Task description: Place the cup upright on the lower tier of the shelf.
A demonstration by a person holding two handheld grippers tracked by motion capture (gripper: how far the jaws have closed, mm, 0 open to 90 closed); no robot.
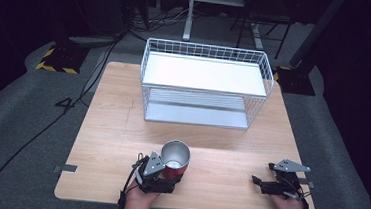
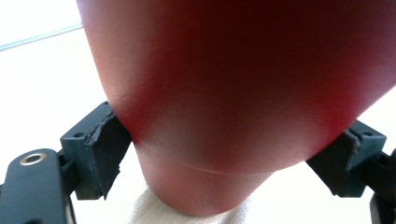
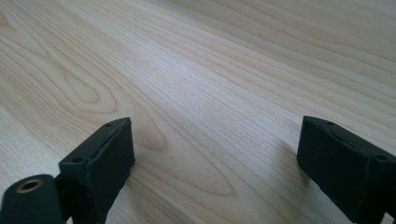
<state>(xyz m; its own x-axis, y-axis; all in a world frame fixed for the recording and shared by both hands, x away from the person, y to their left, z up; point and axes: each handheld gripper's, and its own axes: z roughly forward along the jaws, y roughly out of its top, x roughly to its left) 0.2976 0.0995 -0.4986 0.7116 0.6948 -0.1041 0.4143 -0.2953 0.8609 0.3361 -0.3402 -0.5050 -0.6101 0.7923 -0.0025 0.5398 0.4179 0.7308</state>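
Where the counter (image 1: 121,129) meets its near edge, left of the middle, the left claw (image 1: 168,176) is clamped on the lower body of an upright red cup (image 1: 175,160), pads pressed to both its sides. By the near right corner, the right claw (image 1: 262,183) hangs just above bare wood, jaws wide apart. A white wire basket (image 1: 205,83) stands at the far edge.
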